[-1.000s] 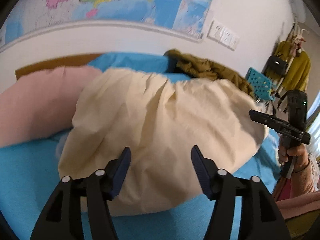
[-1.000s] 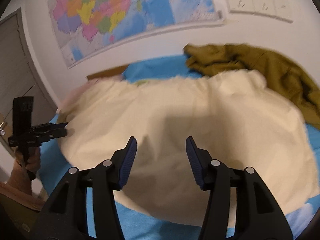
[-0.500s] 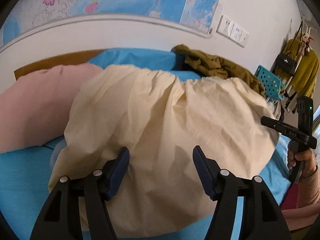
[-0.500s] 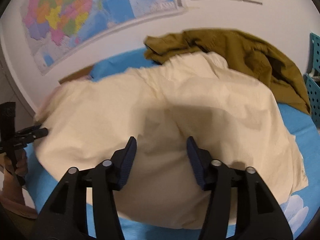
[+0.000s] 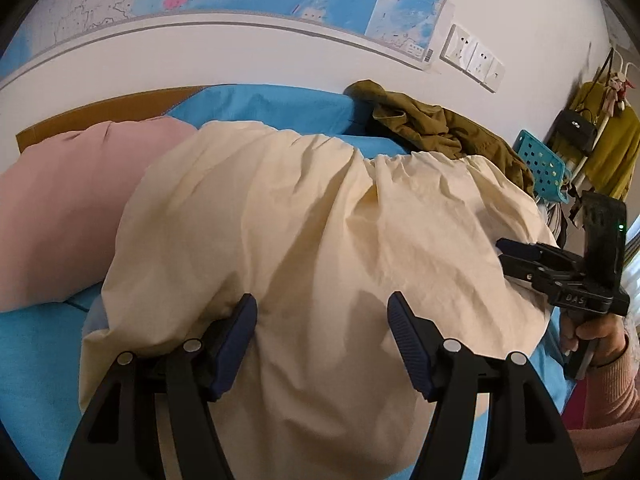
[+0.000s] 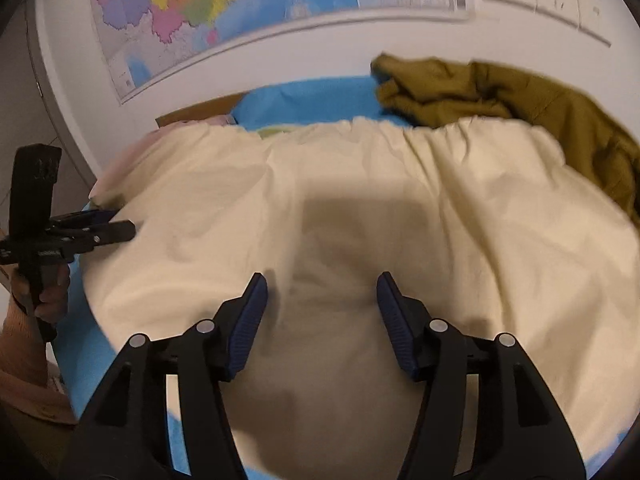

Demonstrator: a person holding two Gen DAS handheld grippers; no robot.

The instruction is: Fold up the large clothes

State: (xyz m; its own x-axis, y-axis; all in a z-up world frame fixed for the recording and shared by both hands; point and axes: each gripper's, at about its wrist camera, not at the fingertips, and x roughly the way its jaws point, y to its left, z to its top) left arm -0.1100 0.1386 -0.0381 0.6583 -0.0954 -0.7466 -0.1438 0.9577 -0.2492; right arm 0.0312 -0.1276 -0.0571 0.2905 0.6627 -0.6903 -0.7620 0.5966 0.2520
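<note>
Both hand-held grippers – left, right – have closed in on the cream garment, jaws spread, near hem cropped.

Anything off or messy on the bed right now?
The olive garment lies crumpled in a heap at the wall, its near edge under the cream garment. The cream one is wrinkled, gathered along its far hem. Nothing spilled or damaged.

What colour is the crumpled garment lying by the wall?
Olive green, seen best from the right wrist view.
</note>
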